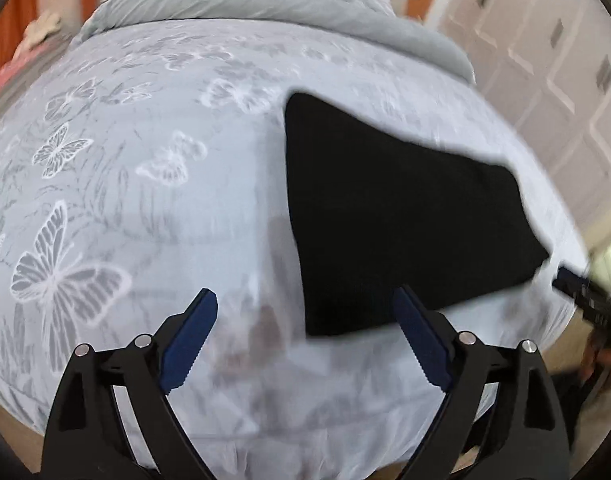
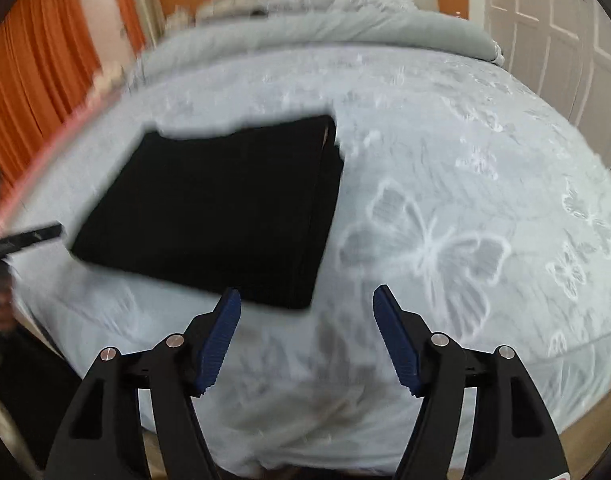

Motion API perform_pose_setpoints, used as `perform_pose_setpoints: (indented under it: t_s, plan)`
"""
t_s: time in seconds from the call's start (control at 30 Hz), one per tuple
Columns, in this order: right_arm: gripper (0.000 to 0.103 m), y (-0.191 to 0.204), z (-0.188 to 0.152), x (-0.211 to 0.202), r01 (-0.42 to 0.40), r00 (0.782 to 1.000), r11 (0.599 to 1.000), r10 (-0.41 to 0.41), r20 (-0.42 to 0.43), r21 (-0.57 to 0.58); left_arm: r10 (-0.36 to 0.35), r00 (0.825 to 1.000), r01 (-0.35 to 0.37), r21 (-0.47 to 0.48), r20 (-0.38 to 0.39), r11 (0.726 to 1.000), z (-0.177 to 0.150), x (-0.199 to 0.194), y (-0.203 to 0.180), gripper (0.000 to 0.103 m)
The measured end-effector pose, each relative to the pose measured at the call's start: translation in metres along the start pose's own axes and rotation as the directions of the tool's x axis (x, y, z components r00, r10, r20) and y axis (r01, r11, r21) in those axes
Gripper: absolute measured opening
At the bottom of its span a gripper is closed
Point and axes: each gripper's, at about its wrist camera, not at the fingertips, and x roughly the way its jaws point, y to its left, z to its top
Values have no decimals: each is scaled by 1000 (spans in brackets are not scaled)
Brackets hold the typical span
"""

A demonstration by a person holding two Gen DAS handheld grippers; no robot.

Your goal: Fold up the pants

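Blue-padded jaws of the left gripper (image 1: 305,300) gape wide over bare butterfly-print bedspread (image 1: 145,208), holding nothing; open cover stretches away to its left. Folded black pants (image 1: 389,216) lie flat just beyond its right finger. Likewise spread and empty, the right gripper (image 2: 307,298) hovers near the pants' (image 2: 221,208) nearest corner.

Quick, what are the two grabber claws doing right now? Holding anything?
Left gripper: open, holding nothing.
Right gripper: open, holding nothing; the black pants lie folded on the bed.
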Motion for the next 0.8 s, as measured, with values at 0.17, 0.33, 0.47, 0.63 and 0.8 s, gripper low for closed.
perform_pose_setpoints:
  t_s: [0.17, 0.33, 0.47, 0.63, 0.8]
  plan:
    - [30, 20, 0, 44, 81, 992, 994, -88, -95, -76, 143, 990, -139, 141, -18, 980, -17, 24, -20, 84]
    - [9, 10, 17, 34, -4, 1000, 999, 5, -26, 46, 10, 999, -9, 27, -50, 1000, 6, 43, -11, 25]
    - [1, -28, 8, -2, -25, 998, 981, 11, 69, 195, -11, 1000, 10, 22, 19, 1000, 1, 20, -11, 22]
    - [5, -45, -11, 18, 49, 998, 982, -40, -54, 184, -22, 999, 24, 36, -50, 999, -17, 26, -10, 28]
    - [48, -70, 12, -35, -94, 980, 951, 37, 194, 293, -165, 970, 167, 1, 176, 986, -1, -37, -5, 91]
